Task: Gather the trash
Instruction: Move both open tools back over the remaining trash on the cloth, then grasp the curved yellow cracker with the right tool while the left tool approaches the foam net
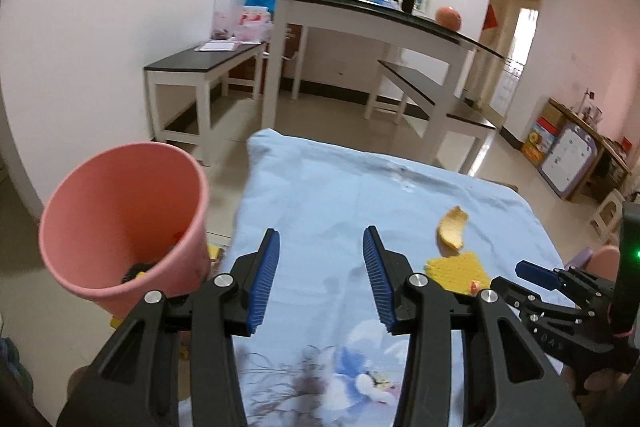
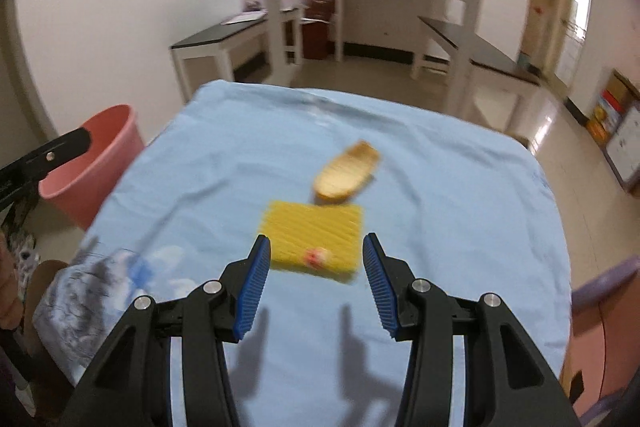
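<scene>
Gaping right tongs (image 2: 316,251) hover over open cloth (image 2: 440,187) before sponge (image 2: 316,239).

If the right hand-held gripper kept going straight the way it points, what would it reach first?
Most likely the yellow sponge, which lies on the blue cloth just ahead between the open jaws of the right hand-held gripper. The peel lies beyond it. Depth is uncertain.

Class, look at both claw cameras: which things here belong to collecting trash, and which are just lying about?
Part of the job:
- fruit peel
- yellow sponge cloth
- pink bin
- left claw, open
- right claw, open

Just lying about:
- blue sheet
- dining table
- benches
- orange ball
</scene>
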`<state>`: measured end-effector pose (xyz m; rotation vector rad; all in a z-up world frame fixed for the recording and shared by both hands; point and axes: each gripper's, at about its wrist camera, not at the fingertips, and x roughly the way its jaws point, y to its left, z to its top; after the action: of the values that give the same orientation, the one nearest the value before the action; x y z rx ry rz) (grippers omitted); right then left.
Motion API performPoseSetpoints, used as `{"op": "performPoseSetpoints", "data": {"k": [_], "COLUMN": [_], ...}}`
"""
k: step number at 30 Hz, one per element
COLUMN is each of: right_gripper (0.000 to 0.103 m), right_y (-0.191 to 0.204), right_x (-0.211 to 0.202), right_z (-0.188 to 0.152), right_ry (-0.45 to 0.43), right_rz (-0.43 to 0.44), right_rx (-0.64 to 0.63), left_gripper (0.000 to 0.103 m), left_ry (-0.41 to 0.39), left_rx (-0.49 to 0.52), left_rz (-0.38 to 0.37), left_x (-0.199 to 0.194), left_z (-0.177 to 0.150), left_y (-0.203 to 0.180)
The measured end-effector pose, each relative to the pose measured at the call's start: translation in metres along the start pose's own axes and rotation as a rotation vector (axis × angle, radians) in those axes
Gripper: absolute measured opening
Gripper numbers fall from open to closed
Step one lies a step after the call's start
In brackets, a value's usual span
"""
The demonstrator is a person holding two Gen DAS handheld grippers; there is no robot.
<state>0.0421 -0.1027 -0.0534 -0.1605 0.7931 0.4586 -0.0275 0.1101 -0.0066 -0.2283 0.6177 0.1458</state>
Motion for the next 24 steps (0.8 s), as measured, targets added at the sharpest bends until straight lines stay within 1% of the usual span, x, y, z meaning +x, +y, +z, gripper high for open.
{"op": "performPoseSetpoints", "data": {"k": [3,6,8,12,15,18,24], "right_gripper": [0.047,0.048,0.052,0.053,0.053,0.053,0.053], "right_y": [-0.018,-0.030,-0.031,-0.031,-0.037,-0.041,-0.040], "right_x": [0.004,0.006,0.008,0.018,0.030,0.046,0.086], "right_z": [-0.004,0.003,0.009,0.026,0.042,0.056,0.070], "right_ry": [0.012,0.005,-0.004,-0.021,-0.025,-0.007,0.052], "right_rz": [-0.019,-0.007,0.004,0.002,0.006,0.052,0.092], "right_rx": [0.047,0.097,0.107,0.078,0.072,0.069,0.036], "left_gripper": [0.044,0.044,0.044,0.044,0.044,0.044,0.044], "left_ry": [0.011,0.027,0.044,0.067,0.081,0.093,0.109], "left_rx": [0.011,0.011,0.008,0.038,0.058,0.069,0.096], "left_rz": [-0.020,-0.044,-0.068,-0.095,-0.113,-0.137,-0.169], "left_x": [0.004,0.009,0.013,0.019,0.023,0.029,0.040], "left_z": [-0.003,-0.005,-0.008,-0.013,-0.017,-0.018,-0.017], "left_y": [-0.007,-0.014,-0.019,-0.031,-0.038,-0.045,-0.057]}}
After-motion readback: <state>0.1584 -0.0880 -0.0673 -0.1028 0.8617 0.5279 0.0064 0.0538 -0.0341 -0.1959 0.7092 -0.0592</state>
